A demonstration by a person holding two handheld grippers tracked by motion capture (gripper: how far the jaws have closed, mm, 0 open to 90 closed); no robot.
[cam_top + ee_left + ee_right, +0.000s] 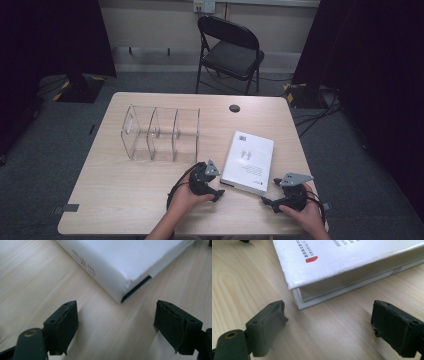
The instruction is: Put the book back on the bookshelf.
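Lying flat, the white book (248,161) sits just ahead of each parted, empty hand-held gripper (214,188).

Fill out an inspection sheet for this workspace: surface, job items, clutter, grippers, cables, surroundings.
Surface: light wooden table, bare around the items, with a dark round grommet near the far edge.
Job's things: white book lying flat, closed, near the table's right front; clear three-compartment organizer left of it, compartments empty.
Clutter: nothing seen.
Grippers: left gripper open, aimed at a near corner of the book, not touching; right gripper open, facing the other near corner, nothing between its jaws.
Cables: one black cable loops by the left hand; more lie on the floor at the right.
Surroundings: black folding chair behind the table, grey carpet, dark curtains on both sides.
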